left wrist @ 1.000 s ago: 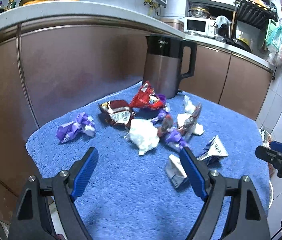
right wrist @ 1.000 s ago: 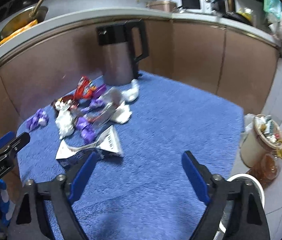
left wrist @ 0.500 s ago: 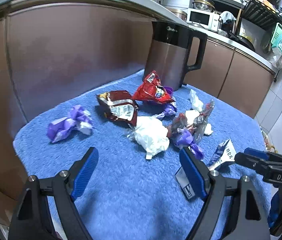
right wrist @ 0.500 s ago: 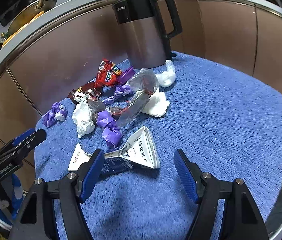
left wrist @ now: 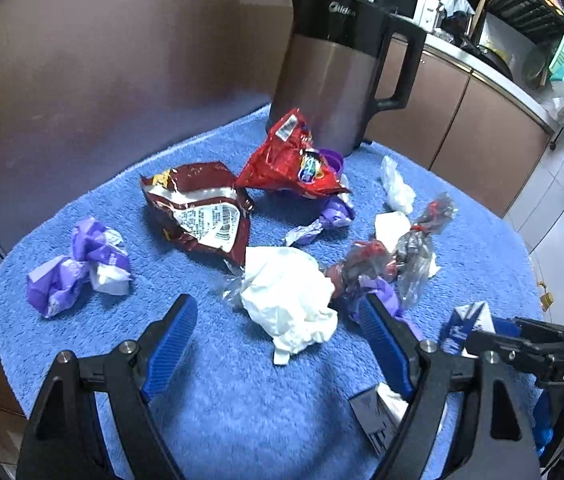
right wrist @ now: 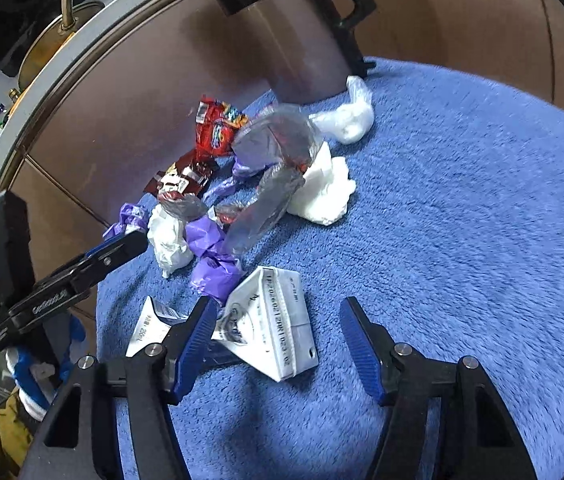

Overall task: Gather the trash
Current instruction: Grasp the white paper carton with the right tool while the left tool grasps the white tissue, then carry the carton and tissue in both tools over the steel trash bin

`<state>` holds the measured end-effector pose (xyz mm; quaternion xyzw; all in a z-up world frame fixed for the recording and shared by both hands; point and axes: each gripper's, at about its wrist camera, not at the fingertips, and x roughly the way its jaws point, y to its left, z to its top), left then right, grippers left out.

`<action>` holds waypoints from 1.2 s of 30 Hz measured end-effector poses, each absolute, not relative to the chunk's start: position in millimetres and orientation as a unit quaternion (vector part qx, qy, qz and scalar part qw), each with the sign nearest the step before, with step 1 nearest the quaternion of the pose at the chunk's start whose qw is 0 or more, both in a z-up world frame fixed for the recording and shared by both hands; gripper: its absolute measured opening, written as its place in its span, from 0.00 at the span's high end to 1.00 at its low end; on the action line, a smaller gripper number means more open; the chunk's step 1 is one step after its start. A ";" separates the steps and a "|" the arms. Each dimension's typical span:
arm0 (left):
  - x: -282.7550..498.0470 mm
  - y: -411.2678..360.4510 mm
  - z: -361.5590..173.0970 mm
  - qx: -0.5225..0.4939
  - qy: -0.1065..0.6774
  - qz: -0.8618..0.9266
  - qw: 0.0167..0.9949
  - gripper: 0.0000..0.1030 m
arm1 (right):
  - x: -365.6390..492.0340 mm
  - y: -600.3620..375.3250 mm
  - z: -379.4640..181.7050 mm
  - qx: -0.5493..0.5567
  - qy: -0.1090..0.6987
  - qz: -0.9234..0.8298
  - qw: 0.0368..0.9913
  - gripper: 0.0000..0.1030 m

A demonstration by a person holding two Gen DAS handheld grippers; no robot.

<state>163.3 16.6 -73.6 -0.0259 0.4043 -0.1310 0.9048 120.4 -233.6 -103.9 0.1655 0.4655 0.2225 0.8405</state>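
Note:
Trash lies scattered on a blue towel. A crumpled white tissue sits just ahead of my left gripper, whose jaws stand open around empty air. Behind it are a dark red wrapper, a red snack bag and a purple wrapper at the left. In the right wrist view a flattened white carton lies between the fingers of my right gripper; its jaws are closing and the pads stand clear of the carton.
A steel kettle with a black handle stands at the towel's back edge against brown cabinet doors. More tissue and clear plastic lie mid-towel. The towel's right half holds no trash.
Both grippers have come forward and down toward the trash. The right gripper's fingers have narrowed and now straddle the white carton. The left gripper has neared the white tissue.

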 end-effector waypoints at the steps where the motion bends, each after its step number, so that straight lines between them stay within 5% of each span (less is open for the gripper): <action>1: 166.6 16.6 -76.4 -0.029 0.409 -0.131 0.903 0.22 | 121.8 -234.4 -106.9 0.170 0.467 0.230 0.837 0.44; 6: 174.6 14.3 -90.2 -0.035 0.429 -0.137 0.892 0.41 | 120.8 -240.1 -112.0 0.202 0.461 0.269 0.821 0.60; 8: 177.0 13.4 -96.3 -0.040 0.439 -0.143 0.886 0.60 | 119.3 -242.3 -114.4 0.212 0.462 0.278 0.815 0.74; 11: 176.2 14.0 -98.9 -0.056 0.445 -0.156 0.880 0.82 | 113.2 -242.9 -115.7 0.214 0.456 0.279 0.818 0.74; 13: 171.8 12.8 -95.1 -0.056 0.438 -0.158 0.883 0.86 | 107.6 -242.9 -111.2 0.211 0.446 0.278 0.824 0.74; 27: 92.9 17.5 -15.9 -0.045 0.360 -0.174 0.915 0.89 | 42.2 -275.4 -37.7 0.223 0.356 0.230 0.878 0.74; 36: 35.7 -61.6 33.9 -0.015 0.326 -0.279 0.903 0.89 | -52.4 -362.5 9.8 0.211 0.293 0.088 0.929 0.74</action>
